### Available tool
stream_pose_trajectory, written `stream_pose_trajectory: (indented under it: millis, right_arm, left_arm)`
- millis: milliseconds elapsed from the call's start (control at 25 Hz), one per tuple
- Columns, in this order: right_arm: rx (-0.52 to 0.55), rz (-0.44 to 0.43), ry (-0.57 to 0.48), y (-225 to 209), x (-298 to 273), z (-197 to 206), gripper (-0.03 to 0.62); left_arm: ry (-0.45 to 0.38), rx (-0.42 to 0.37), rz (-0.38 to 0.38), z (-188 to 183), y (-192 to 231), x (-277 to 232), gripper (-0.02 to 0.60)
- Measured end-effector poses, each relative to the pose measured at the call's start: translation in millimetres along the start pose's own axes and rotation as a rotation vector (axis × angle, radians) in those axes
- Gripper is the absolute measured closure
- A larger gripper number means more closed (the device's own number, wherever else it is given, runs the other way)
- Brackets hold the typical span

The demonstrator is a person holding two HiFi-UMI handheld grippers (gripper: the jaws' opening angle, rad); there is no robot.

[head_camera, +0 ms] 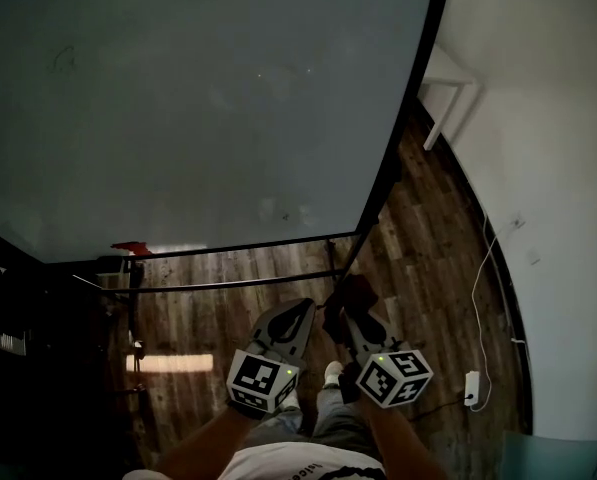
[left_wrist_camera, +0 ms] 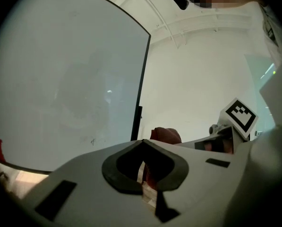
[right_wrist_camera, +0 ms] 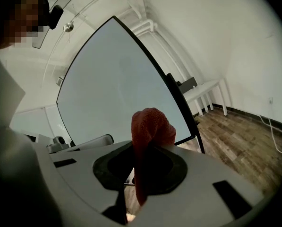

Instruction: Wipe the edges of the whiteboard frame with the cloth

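Right hand-held gripper (right_wrist_camera: 145, 150) clamps red cloth (right_wrist_camera: 150, 124); left hand-held gripper (left_wrist_camera: 141, 143) closed

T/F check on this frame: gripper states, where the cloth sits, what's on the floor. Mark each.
1. The right gripper is shut on the red cloth. True.
2. The left gripper grips the cloth too. False: its jaws are together with nothing between them.
3. The cloth is up at the top edge of the whiteboard frame. False: it is low, near the frame's lower right corner.
4. The floor is wood plank. True.
5. A white cable lies on the floor near the wall. True.
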State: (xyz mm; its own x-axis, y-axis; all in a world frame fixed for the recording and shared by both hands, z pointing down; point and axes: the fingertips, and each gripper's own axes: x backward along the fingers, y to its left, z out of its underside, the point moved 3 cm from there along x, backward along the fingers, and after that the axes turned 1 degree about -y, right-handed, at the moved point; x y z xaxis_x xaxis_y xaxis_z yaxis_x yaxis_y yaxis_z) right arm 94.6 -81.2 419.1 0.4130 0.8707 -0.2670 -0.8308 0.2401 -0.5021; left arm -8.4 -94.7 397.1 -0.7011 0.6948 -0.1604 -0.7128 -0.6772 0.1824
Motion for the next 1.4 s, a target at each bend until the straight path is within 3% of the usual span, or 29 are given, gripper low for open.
stream_pose_trajectory:
  millis: [360, 640, 1000, 1400]
  right_arm:
    - [-0.062, 0.026, 0.074, -82.3, -63.2, 3.1, 0.546]
    - [-0.163, 0.08, 0.115, -154.3, -123.8, 33.5, 0.546]
    - [-0.379, 0.181, 0.083, -211.6, -165.7, 79.2, 0.546]
    - [-0.453, 0.164, 0.044, -236.4, -195.8, 88.7, 0.546]
  left_arm:
    - [-0.006, 0.0, -0.03, 12.7, 23.9, -68.1, 0.574]
    - [0.036, 0.033, -0.048, 54.9, 48.5, -111.6, 0.574]
    - [0.083, 0.064, -0.059, 99.7, 75.4, -120.0, 0.574]
    - [0.066, 0.06, -0.027, 115.8, 88.1, -154.2, 0.574]
